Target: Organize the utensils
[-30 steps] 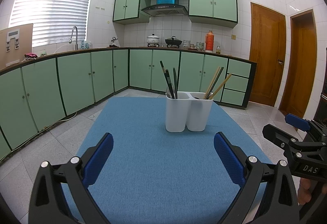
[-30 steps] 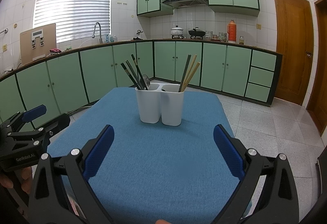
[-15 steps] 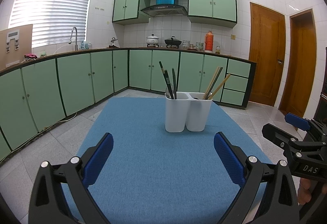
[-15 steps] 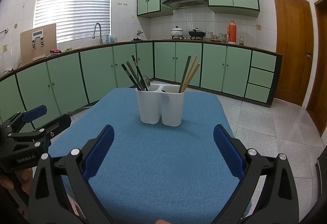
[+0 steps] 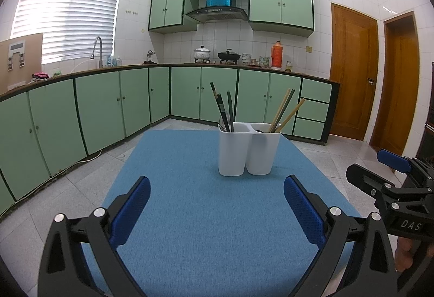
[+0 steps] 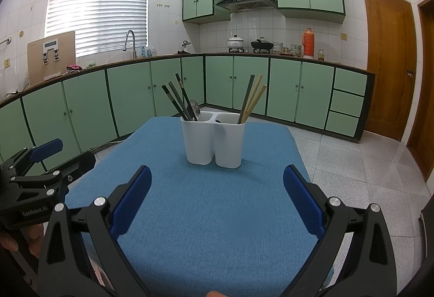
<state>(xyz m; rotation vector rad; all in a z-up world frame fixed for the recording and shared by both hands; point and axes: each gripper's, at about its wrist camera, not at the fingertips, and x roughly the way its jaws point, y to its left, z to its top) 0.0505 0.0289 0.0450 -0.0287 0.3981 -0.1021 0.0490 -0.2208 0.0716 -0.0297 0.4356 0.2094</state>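
You hold the left claw [image 5: 217, 204] low over the near part of the table [image 5: 206, 242], its two blue-padded fingers [image 5: 130, 210] spread wide with nothing between them, pointing level toward the far end. Your right claw [image 6: 217, 196] sits in the same pose just beside it, fingers [image 6: 303, 199] wide apart and holding nothing. Each claw shows at the edge of the other's view — the right one at the right border of the left wrist view, the left one at the left border of the right wrist view, both off the side of the blue cloth.

Ahead of both claws, well apart from the fingertips, a white two-compartment utensil holder [image 5: 249, 152] stands upright on the blue table. Its left compartment [image 6: 197, 141] holds dark chopsticks [image 6: 177, 99] leaning to the left, together with a metal spoon [image 6: 194, 108] whose bowl rises just above the rim. Its right compartment [image 6: 229, 143] holds pale wooden chopsticks [image 6: 253, 100] and one dark green stick, all leaning to the right. Something dark lies low inside the right compartment at the rim; you cannot tell what it is from either view.

Behind the table, green cabinets [image 5: 103, 104] run along the tiled wall.
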